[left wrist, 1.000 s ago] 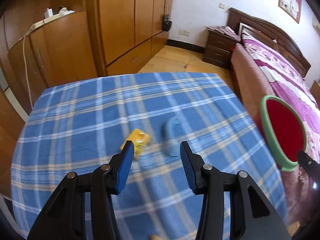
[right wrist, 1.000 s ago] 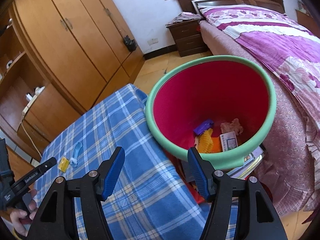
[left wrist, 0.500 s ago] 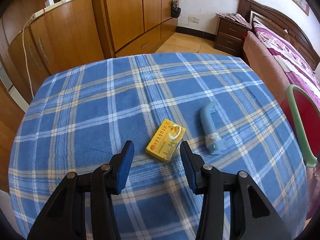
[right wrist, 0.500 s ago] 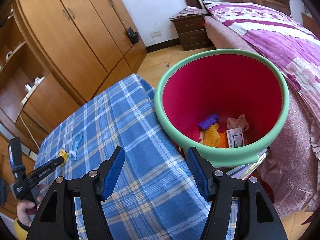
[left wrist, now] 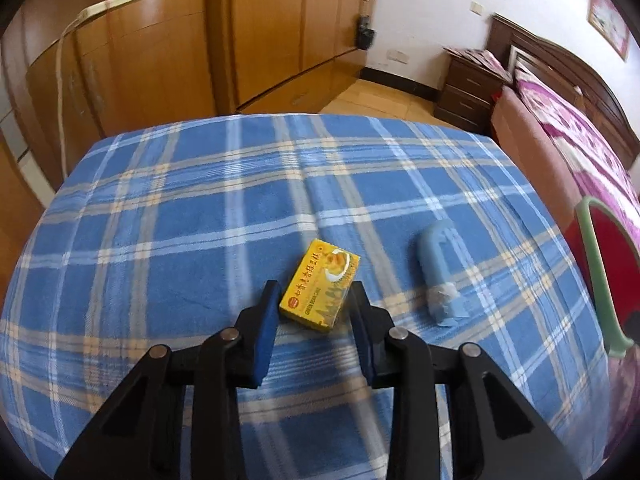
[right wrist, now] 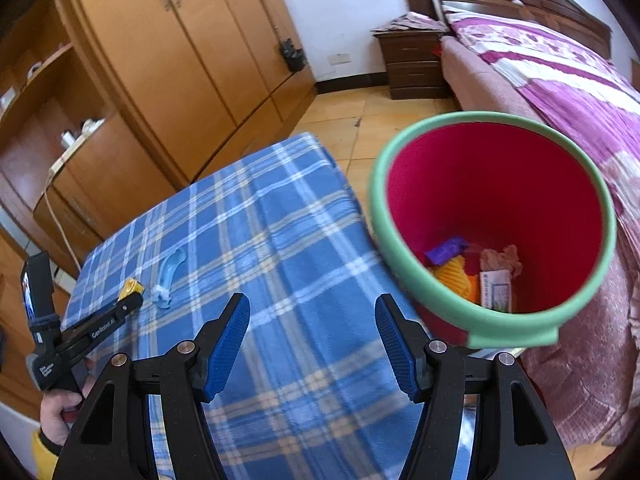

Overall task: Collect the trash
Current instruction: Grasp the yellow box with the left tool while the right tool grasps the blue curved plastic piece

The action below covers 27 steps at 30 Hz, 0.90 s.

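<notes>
Step in hand looks like the pick-up of the yellow box (left wrist: 320, 291), lying centre-low in the left wrist view on the blue plaid cloth (left wrist: 192, 216). Left gripper (left wrist: 314, 300) jaws have just been closing, box's near end between the tips, pads seemingly not pressing yet; next it needs to squeeze, lift, carry to the red bin (right wrist: 472, 184), mid-right in the right view. Right gripper (right wrist: 312, 324) is half open w/ nothing held.

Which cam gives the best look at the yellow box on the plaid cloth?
Left wrist. The yellow box lies large, sharp and label up, its near end between the tips of the left hand-held gripper, whose jaws have just been closing. In the right wrist view it is a small yellow sliver partly behind that gripper's tip.
</notes>
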Each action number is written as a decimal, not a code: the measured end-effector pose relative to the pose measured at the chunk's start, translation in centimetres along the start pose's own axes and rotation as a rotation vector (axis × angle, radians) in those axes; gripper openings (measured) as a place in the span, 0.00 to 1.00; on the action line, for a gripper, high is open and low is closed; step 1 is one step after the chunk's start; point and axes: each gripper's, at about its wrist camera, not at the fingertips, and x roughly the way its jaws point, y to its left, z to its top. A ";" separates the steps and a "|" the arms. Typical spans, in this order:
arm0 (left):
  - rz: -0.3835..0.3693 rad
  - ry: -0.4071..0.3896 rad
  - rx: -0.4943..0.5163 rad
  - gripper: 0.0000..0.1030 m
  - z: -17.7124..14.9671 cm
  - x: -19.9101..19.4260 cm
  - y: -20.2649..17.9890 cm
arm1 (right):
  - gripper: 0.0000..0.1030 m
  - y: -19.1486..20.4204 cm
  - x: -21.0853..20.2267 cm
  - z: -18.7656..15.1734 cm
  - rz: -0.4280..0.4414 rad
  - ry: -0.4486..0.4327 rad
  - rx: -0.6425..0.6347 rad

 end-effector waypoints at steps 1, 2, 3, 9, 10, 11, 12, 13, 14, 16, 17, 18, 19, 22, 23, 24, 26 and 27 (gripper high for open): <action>0.013 0.002 -0.024 0.34 0.1 -0.1 0.6 | 0.65 0.6 0.3 0.0 0.003 0.003 -0.014; 0.023 0.005 -0.045 0.34 0.1 -0.2 1.0 | 0.65 1.0 0.5 0.1 0.007 0.008 -0.027; 0.030 0.006 -0.063 0.34 0.1 -0.2 1.4 | 0.65 1.6 0.8 0.1 0.013 0.013 -0.041; 0.077 -0.003 -0.145 0.34 -0.3 -1.0 3.8 | 0.65 5.2 2.9 0.1 0.045 0.030 -0.125; 0.081 -0.002 -0.159 0.34 -0.4 -1.1 4.2 | 0.65 5.8 3.2 0.1 0.057 0.036 -0.137; 0.082 -0.001 -0.172 0.34 -0.5 -1.1 4.5 | 0.65 6.5 3.5 0.1 0.068 0.041 -0.147; 0.083 0.000 -0.181 0.34 -0.6 -1.2 4.7 | 0.65 7.1 3.8 0.1 0.078 0.044 -0.159; 0.086 0.003 -0.191 0.34 -0.8 -1.3 5.0 | 0.65 7.8 4.2 0.1 0.089 0.045 -0.174; 0.087 0.005 -0.198 0.34 -0.9 -1.4 5.2 | 0.65 8.4 4.5 0.1 0.097 0.045 -0.189; 0.091 0.009 -0.209 0.34 -1.1 -1.5 5.5 | 0.65 9.5 5.2 0.1 0.112 0.054 -0.208; 0.094 0.013 -0.214 0.34 -1.2 -1.5 5.6 | 0.65 10.0 5.5 0.1 0.120 0.061 -0.217; 0.095 0.018 -0.221 0.34 -1.3 -1.5 5.7 | 0.65 10.4 5.9 0.0 0.127 0.067 -0.227; 0.095 0.024 -0.231 0.34 -1.4 -1.5 5.9 | 0.65 10.9 6.3 0.0 0.132 0.074 -0.240; 0.105 0.029 -0.238 0.34 -1.5 -1.7 6.1 | 0.65 12.1 7.4 -0.2 0.143 0.095 -0.274; 0.104 0.030 -0.240 0.34 -1.5 -1.7 6.1 | 0.65 12.5 7.8 -0.2 0.141 0.102 -0.285; 0.103 0.030 -0.242 0.34 -1.6 -1.7 6.1 | 0.65 12.8 8.1 -0.3 0.141 0.106 -0.291; 0.102 0.030 -0.242 0.34 -1.6 -1.7 6.1 | 0.65 13.2 8.9 -0.3 0.135 0.113 -0.299; 0.102 0.031 -0.241 0.34 -1.6 -1.7 6.1 | 0.65 13.4 9.2 -0.3 0.132 0.117 -0.299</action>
